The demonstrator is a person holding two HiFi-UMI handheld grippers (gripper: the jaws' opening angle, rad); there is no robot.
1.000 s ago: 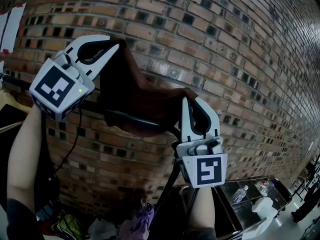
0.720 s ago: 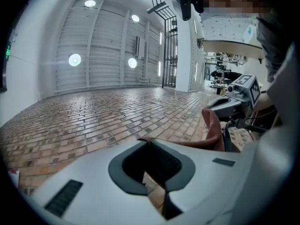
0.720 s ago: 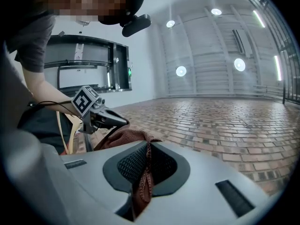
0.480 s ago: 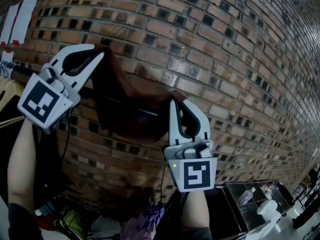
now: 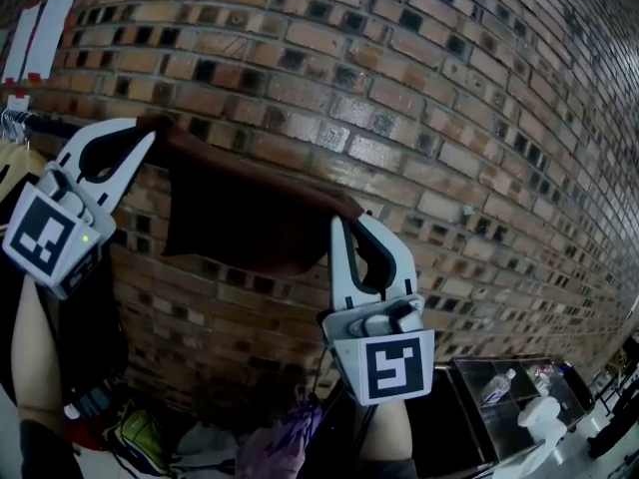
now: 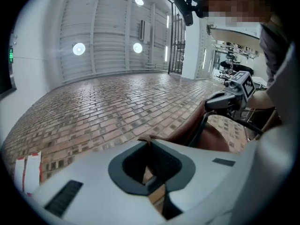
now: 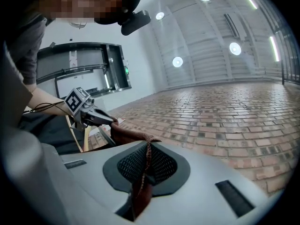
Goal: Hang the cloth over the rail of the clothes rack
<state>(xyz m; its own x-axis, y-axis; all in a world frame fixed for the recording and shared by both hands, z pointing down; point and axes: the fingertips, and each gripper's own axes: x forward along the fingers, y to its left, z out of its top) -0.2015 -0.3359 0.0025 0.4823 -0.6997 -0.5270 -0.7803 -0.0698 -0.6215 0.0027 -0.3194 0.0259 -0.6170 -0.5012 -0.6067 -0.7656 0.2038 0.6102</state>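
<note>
A dark brown cloth [image 5: 240, 218] hangs stretched in front of the brick wall between my two grippers. My left gripper [image 5: 150, 133] is shut on its upper left corner. My right gripper [image 5: 344, 220] is shut on its right corner, a little lower. The black rail [image 5: 45, 125] of the clothes rack shows at the far left and runs behind the cloth, where it is hidden. In the left gripper view the cloth [image 6: 187, 130] runs from the closed tips to the right gripper [image 6: 229, 97]. In the right gripper view a fold of cloth [image 7: 143, 172] is pinched between the pads.
A brick wall [image 5: 449, 88] fills the background. Hangers with a pale garment [image 5: 15, 158] hang on the rail at the far left. Bags [image 5: 280, 447] lie below the rack. A metal cart [image 5: 499, 397] with bottles stands at the lower right.
My left gripper has moved left and down with its corner, so the cloth is now spread wider and flatter. The right gripper has stayed nearly in place.
</note>
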